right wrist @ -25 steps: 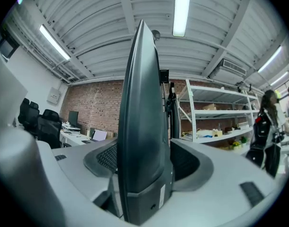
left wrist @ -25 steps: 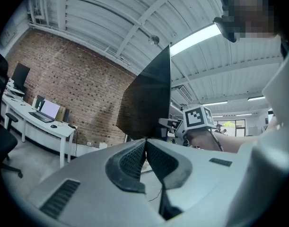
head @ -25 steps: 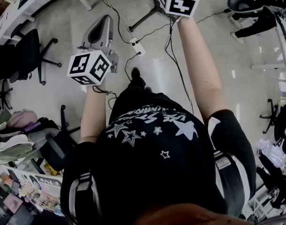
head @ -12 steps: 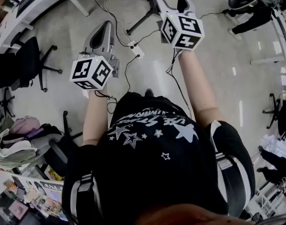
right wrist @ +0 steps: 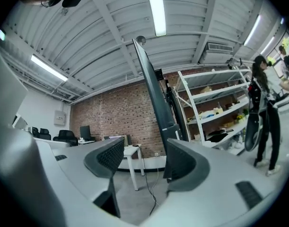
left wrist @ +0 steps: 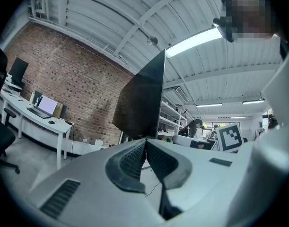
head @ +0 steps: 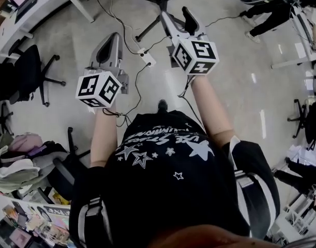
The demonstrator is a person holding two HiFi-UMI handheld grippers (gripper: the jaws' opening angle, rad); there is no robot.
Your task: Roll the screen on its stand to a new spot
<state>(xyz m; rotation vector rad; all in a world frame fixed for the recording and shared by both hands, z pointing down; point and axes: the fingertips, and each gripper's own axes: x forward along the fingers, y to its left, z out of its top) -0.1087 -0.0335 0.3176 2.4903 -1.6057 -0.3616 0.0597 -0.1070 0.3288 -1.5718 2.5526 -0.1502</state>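
The screen (left wrist: 143,97) is a big dark panel on a wheeled stand, standing just ahead of both grippers. In the right gripper view I see the screen (right wrist: 151,85) edge-on, with its black column (right wrist: 175,132) behind the right jaw. From above, the stand's black leg (head: 147,31) reaches across the floor at the top. My left gripper (left wrist: 145,144) is shut with its pads together and nothing between them; it hovers at the left (head: 113,39). My right gripper (right wrist: 144,151) is open and empty, short of the stand (head: 177,16).
A white power strip (head: 145,56) and black cables lie on the floor between the grippers. Office chairs (head: 39,66) and desks (head: 44,1) stand at the left. A person (head: 271,6) is at the top right. White shelving (right wrist: 215,109) and a small white table (right wrist: 134,156) flank the screen.
My right gripper has drawn back from the top of the head view toward my body, and its jaws now show fully. The left gripper has hardly moved.
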